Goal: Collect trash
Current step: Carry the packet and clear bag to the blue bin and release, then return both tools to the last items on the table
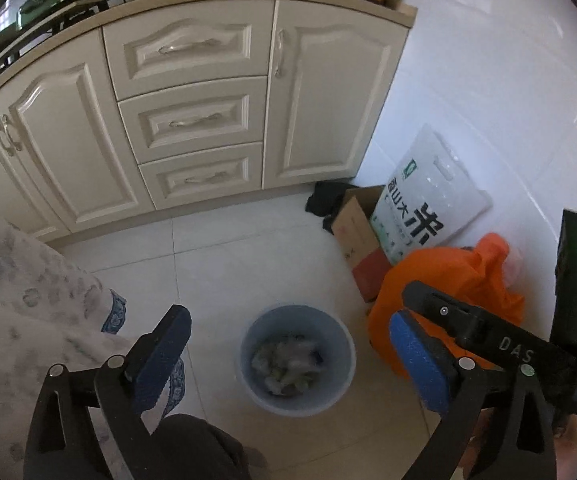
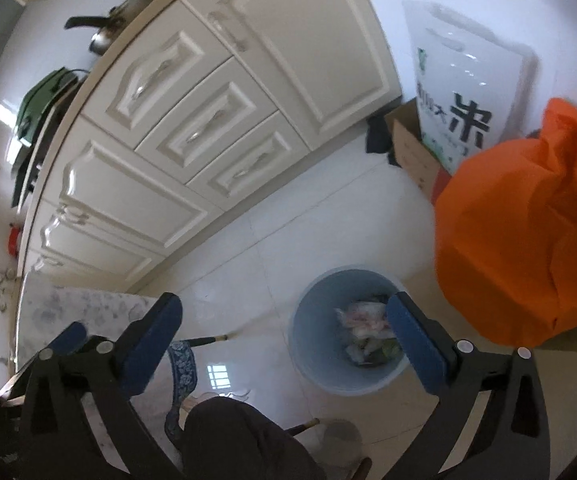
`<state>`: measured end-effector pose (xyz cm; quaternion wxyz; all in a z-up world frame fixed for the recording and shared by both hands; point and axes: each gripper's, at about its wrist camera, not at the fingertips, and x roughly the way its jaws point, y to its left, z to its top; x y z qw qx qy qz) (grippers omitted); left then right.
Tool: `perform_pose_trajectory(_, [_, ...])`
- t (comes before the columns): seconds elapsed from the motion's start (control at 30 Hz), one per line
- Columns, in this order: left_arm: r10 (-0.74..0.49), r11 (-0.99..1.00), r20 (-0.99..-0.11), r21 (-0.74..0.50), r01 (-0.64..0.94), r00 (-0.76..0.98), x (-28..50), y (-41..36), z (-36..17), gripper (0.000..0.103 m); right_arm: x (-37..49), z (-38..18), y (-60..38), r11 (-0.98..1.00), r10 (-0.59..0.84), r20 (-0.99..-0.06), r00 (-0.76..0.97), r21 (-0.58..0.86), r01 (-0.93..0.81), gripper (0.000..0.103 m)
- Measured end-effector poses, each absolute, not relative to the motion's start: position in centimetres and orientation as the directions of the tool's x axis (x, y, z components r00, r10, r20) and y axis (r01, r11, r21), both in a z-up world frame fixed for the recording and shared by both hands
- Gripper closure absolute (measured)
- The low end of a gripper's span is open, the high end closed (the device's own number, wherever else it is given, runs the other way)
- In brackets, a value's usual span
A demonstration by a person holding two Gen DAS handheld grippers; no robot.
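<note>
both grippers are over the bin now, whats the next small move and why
Probably lift both grippers away and look for the next piece of trash. The left gripper and right gripper stand open with nothing between the pads, and the blue bin on the floor already holds crumpled trash.

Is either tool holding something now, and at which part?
Nothing is held. The left tool and right tool are both open above the blue bin.

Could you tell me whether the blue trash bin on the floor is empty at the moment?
No, the blue trash bin already holds crumpled pale wrappers and scraps piled at its bottom, as the left wrist view plainly shows.
</note>
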<state>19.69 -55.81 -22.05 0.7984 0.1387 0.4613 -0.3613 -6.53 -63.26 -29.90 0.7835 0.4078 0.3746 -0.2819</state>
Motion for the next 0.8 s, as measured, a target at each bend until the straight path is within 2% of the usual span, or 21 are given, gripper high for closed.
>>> perform_pose_trajectory(0.2, [-0.475,0.699,-0.808,-0.108,0.707,0.347,17.5,-54.4,-20.1,0.005,-7.1,-28.9,-63.1,0.492,-0.172,-0.835,0.522,0.387,0.78,0.0])
perform_pose_trajectory(0.4, [-0.527,0.686,-0.77,-0.137,0.715,0.358,15.4,-49.6,-17.6,0.004,-7.2,-26.8,-62.1,0.509,-0.191,-0.821,0.538,0.385,0.769,0.0])
perform_pose_trajectory(0.8, [-0.61,0.714,-0.627,-0.17,0.679,0.485,11.6,-34.8,-8.7,0.001,-4.6,-18.4,-56.3,0.64,-0.242,-0.748,0.618,0.356,0.681,0.0])
